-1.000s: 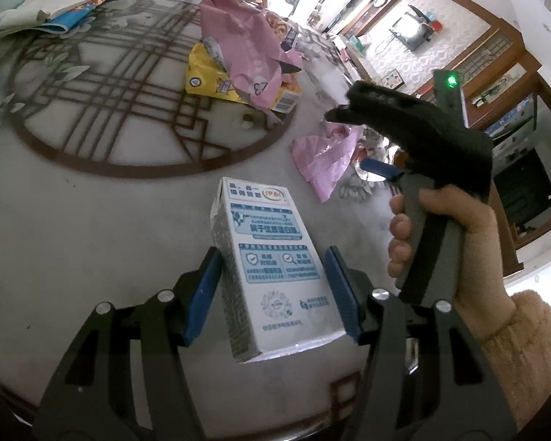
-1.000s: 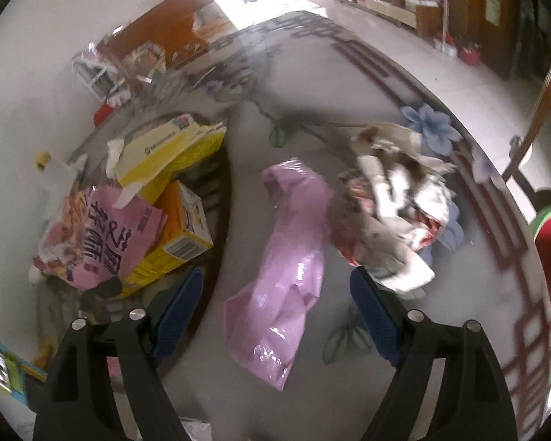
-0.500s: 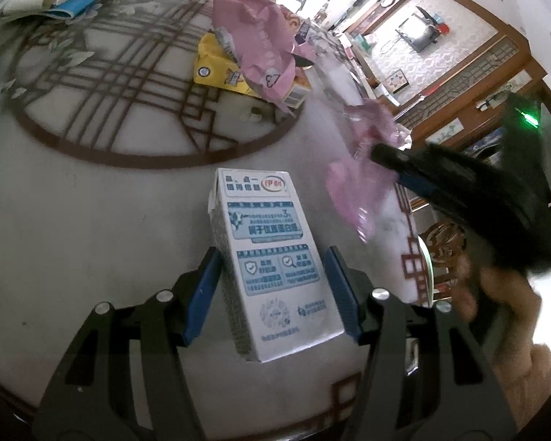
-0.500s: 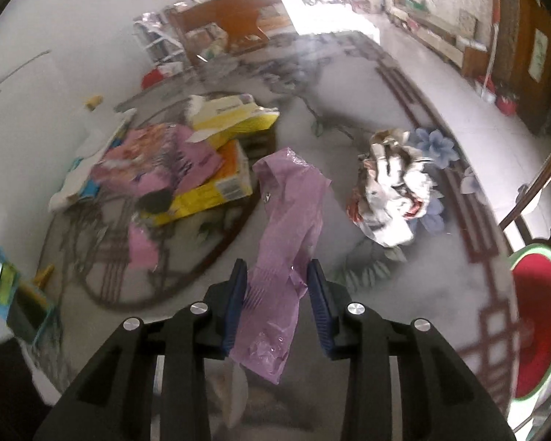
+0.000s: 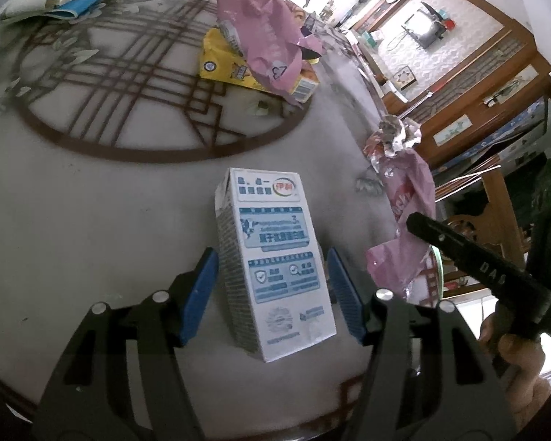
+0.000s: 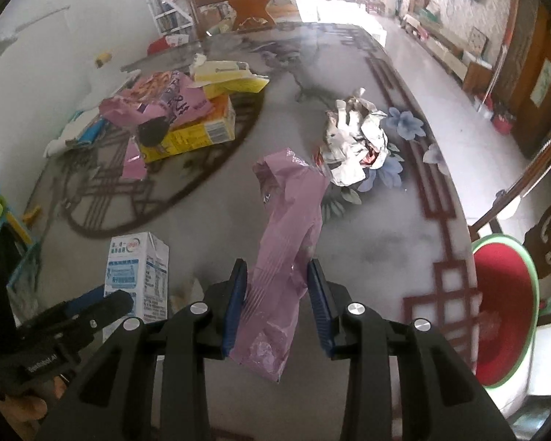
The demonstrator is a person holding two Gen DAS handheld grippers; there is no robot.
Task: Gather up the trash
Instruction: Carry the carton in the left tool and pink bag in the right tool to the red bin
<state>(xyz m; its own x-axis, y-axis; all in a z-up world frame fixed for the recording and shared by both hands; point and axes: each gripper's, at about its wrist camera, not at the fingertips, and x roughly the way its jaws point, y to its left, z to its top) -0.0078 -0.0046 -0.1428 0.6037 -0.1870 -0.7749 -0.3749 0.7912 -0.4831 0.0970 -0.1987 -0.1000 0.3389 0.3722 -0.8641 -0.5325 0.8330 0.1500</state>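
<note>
While my right gripper (image 6: 277,307) clenches the pink plastic bag (image 6: 288,228), the bag's long axis runs away from me along the fingers, its crumpled far end rising and its near end hanging below the pads, off the worktop (image 6: 378,242). My left gripper (image 5: 272,294) is released, its blue pads either side of a white milk carton (image 5: 275,257) without touching it. That carton stands upright on the worktop, printed face toward me, top tilted slightly away. Beyond the bag lies a crumpled foil wrapper (image 6: 356,143). Farther left is a heap of a yellow box (image 6: 198,132) under a torn pink snack bag (image 6: 165,103). A red stool (image 6: 503,308) sits beside the worktop's edge.
</note>
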